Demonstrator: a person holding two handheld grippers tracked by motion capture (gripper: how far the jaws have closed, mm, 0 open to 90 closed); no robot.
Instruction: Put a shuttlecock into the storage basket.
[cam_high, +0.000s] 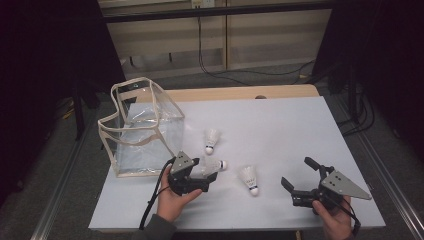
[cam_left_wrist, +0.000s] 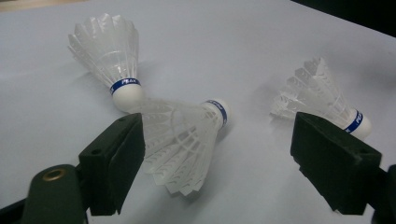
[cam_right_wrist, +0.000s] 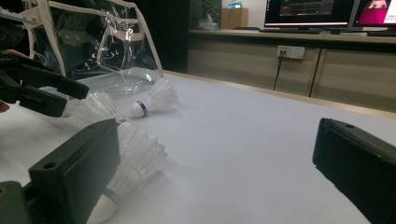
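Standing at the table's (cam_high: 280, 120) left end, the clear bag (cam_high: 145, 127) gapes upward. The right gripper (cam_high: 299, 176) waits with jaws wide and empty. The left gripper (cam_high: 210, 172) straddles the middle shuttlecock (cam_left_wrist: 187, 140), jaws apart, one touching the feathers. Squeezing off-centre could crush that skirt or flick it into the neighbouring shuttlecock (cam_left_wrist: 114, 56).

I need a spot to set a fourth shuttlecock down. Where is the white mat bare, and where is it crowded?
Bare: the far right stretch of the mat, beyond the right gripper, and the near strip between both hands. Crowded: the left middle, where three shuttlecocks lie beside the clear bag, with the left gripper around the middle one.
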